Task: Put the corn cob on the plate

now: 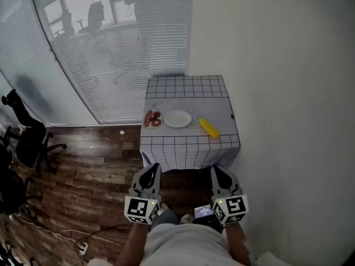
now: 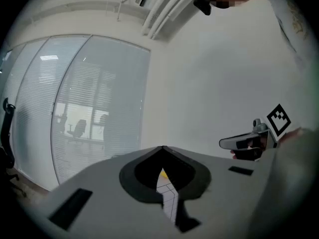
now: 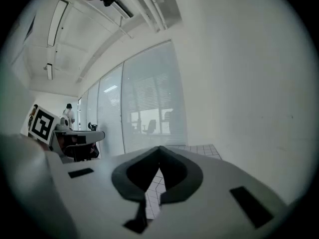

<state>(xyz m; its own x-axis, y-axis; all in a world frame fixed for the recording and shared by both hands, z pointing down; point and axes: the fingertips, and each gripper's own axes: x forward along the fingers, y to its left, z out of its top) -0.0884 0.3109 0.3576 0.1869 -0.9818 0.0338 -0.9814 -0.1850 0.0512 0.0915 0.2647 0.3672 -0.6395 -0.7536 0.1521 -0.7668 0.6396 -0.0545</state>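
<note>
A yellow corn cob [image 1: 209,128] lies on the checked tablecloth of a small table [image 1: 188,87], to the right of an empty white plate [image 1: 177,118]. Both grippers hang well short of the table, near the person's body. My left gripper [image 1: 153,167] is shut with nothing in it, and so is my right gripper [image 1: 217,170]. In the left gripper view a sliver of the corn cob [image 2: 162,173] and checked cloth shows through the gap behind the closed jaws. The right gripper view shows only checked cloth [image 3: 152,185] through its closed jaws.
A small dish with red food [image 1: 152,118] sits left of the plate. The table stands against a white wall [image 1: 277,93] on the right, with glass and blinds [image 1: 111,54] behind. Office chairs [image 1: 25,143] stand on the wooden floor at left.
</note>
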